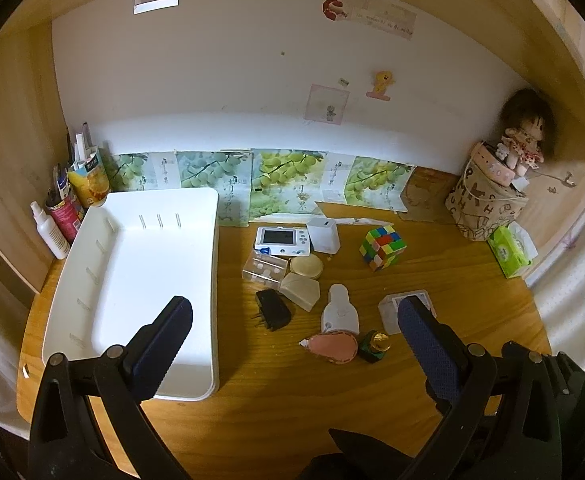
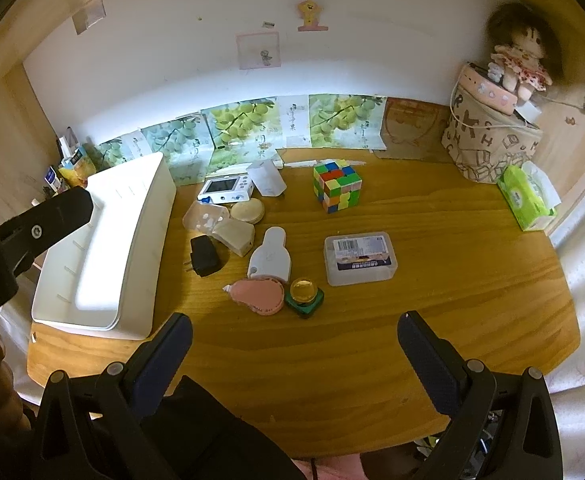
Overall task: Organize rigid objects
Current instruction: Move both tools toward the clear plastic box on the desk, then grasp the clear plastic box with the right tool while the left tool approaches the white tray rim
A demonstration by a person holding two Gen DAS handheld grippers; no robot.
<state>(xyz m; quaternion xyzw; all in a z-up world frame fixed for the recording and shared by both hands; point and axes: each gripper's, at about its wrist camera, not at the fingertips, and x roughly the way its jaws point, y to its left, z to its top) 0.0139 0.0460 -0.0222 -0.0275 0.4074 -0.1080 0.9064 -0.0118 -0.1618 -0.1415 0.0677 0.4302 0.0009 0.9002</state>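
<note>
A white tray (image 1: 92, 264) lies empty at the desk's left; it also shows in the right wrist view (image 2: 148, 248). Small objects lie to its right: a black charger (image 1: 272, 310), a white bottle-shaped case (image 1: 338, 312), a pink pouch (image 1: 332, 346), a green jar with a gold lid (image 1: 376, 346), a clear plastic box (image 2: 359, 259), a colour cube (image 1: 382, 247), a white handheld device with a screen (image 1: 282, 240). My left gripper (image 1: 294, 320) is open and empty, above the tray's near right corner. My right gripper (image 2: 294, 332) is open and empty, over bare desk in front of the objects.
A fabric basket (image 2: 488, 140) with a doll (image 2: 520, 64) on top stands at the back right, with a green tissue pack (image 2: 526, 198) beside it. Bottles and a pen cup (image 1: 62, 208) stand behind the tray at the left. Grape-print cards (image 1: 280, 184) lean on the back wall.
</note>
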